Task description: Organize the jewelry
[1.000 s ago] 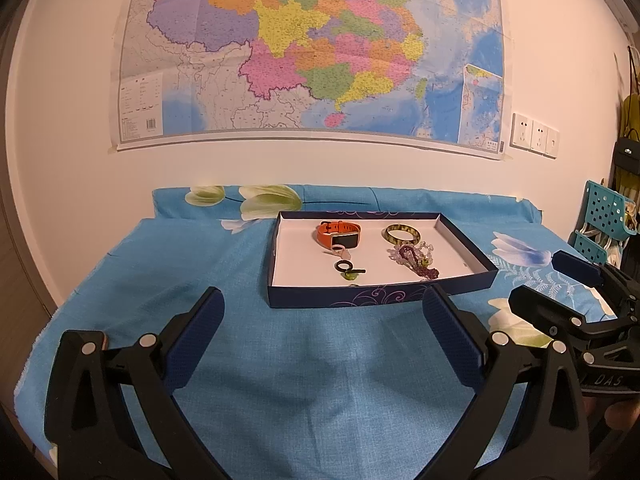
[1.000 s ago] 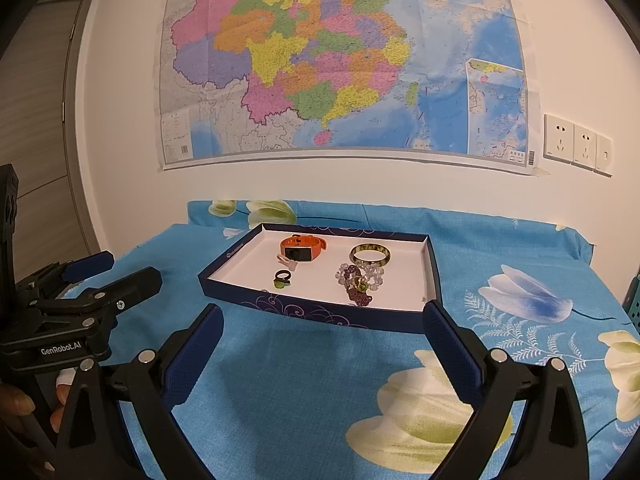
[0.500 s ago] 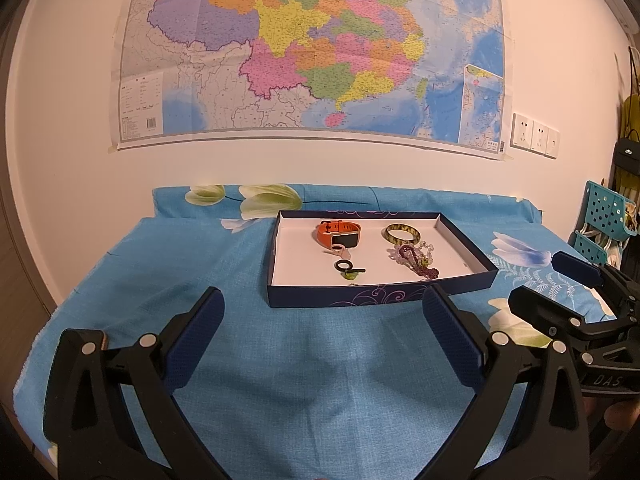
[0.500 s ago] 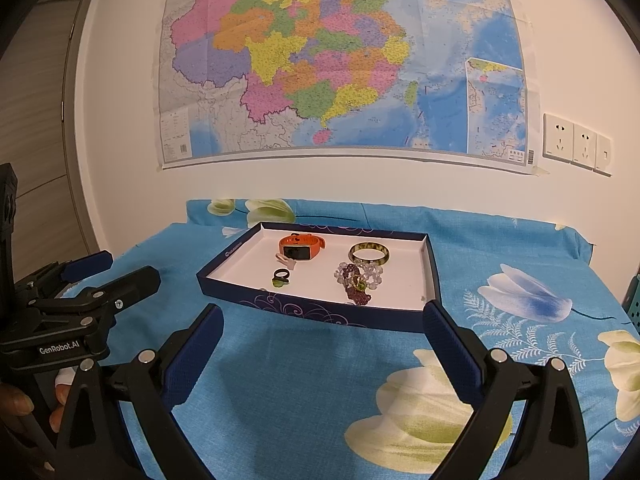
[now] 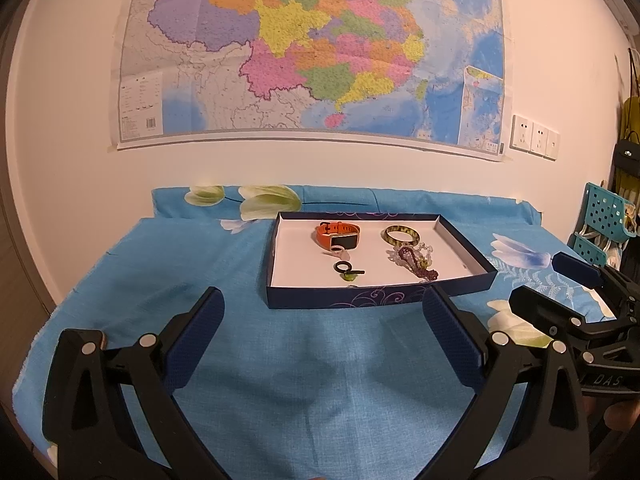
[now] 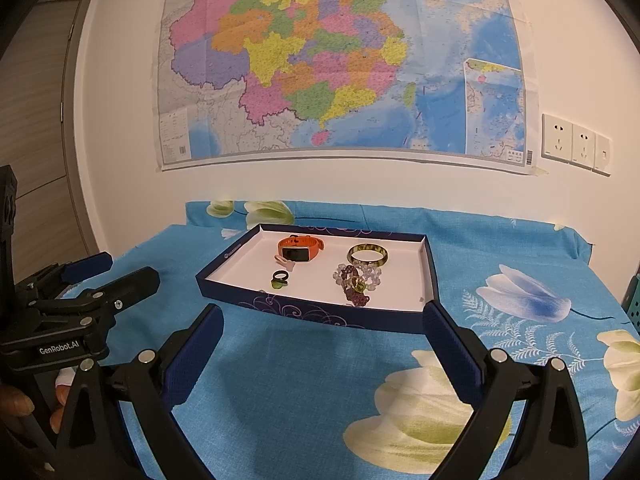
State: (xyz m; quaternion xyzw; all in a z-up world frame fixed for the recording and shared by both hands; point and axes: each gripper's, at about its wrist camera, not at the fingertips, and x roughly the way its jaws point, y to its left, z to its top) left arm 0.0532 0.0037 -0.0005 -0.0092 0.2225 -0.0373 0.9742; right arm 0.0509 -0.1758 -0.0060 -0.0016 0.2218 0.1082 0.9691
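Both my jaws wide open, empty, hovering over the blue floral cloth short of the tray. Jewelry all in the tray: orange watch, green bangle, bead bracelets in a tangle, small rings. Risk: beads snag together and lift as a clump; rings slip between wide pads. Versus a second ago: nothing has shifted.

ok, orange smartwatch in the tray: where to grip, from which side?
Grip the orange smartwatch across its strap loop, coming from above, a judgement: it lies low inside the tray, whose walls block side entry, and the closed band gives two opposing faces.
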